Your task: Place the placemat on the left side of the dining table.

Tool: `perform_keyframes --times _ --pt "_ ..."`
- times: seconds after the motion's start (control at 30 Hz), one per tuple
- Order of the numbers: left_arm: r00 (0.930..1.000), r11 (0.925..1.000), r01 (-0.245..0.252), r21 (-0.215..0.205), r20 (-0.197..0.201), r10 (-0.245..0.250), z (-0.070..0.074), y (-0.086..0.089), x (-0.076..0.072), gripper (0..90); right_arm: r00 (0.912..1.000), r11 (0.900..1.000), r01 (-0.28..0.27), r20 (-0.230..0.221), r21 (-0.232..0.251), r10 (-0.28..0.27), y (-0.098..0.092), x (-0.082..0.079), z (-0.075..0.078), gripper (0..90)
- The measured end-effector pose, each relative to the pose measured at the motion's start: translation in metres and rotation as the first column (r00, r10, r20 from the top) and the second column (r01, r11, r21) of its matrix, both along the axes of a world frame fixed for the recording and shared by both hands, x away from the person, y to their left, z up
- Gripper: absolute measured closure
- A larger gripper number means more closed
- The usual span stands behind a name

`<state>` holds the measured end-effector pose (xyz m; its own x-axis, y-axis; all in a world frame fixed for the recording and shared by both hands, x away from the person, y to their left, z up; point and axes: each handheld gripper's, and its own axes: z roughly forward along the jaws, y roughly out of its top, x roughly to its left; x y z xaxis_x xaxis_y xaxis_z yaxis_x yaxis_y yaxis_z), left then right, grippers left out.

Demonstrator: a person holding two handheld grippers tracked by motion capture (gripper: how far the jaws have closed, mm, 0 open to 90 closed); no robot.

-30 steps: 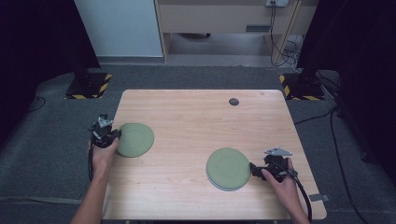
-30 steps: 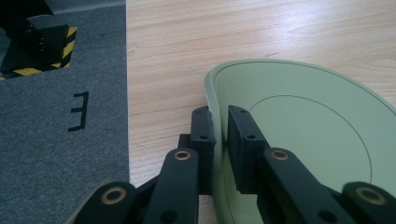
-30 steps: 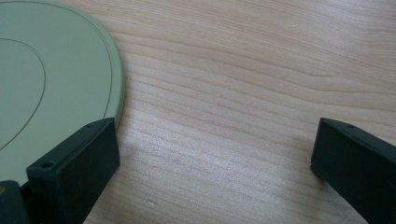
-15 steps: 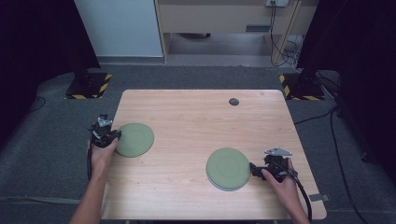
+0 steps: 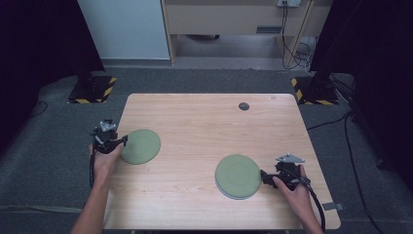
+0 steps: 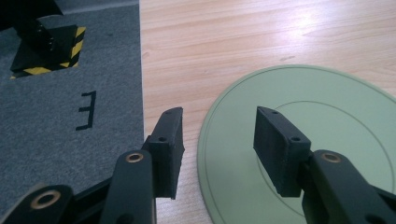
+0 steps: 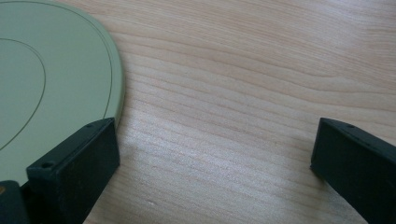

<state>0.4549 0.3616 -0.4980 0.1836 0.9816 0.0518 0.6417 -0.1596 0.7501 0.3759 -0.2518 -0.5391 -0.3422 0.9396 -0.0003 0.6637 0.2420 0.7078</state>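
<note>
Now both green plates point(image 5: 140, 146) point(image 5: 237, 175) lie bare on the table point(image 5: 204, 126).

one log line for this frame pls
left tool: jaws just opening, astride left plate rim | right tool: open beside right plate | table

On the table point(image 5: 195, 131), one plate point(image 5: 141, 146) lies at nine o'clock near the left edge, and a second plate point(image 5: 237, 176) lies at five o'clock toward the near edge. A small disc point(image 5: 244, 106) sits at twelve o'clock by the far edge, well apart from both plates.
</note>
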Motion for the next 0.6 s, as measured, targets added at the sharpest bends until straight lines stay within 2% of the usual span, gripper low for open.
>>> perform_keyframes --times 0.2,0.37,0.43,0.53,0.6 --pt "0.9997 0.9996 0.018 -0.020 0.016 -0.017 0.006 -0.005 -0.001 36.8 1.0000 1.000 0.000 0.000 0.000 0.000 0.000 0.000 0.000 1.3" --pt "0.9989 0.9976 0.040 -0.056 0.025 -0.038 0.010 -0.010 0.001 20.7 1.0000 1.000 0.000 0.000 0.000 0.000 0.000 0.000 0.000 1.3" --pt "0.9989 0.9956 0.045 -0.082 0.013 -0.044 0.010 -0.011 0.003 13.6 1.0000 1.000 0.000 0.000 0.000 0.000 0.000 0.000 0.000 1.3" --pt "0.9983 0.9948 0.056 -0.085 0.019 -0.055 0.012 -0.014 0.004 9.9 1.0000 1.000 0.000 0.000 0.000 0.000 0.000 0.000 0.000 1.4" --pt "0.9974 0.9923 0.073 -0.101 0.009 -0.072 0.012 -0.016 0.005 6.3 1.0000 1.000 0.000 0.000 0.000 0.000 0.000 0.000 0.000 1.3"
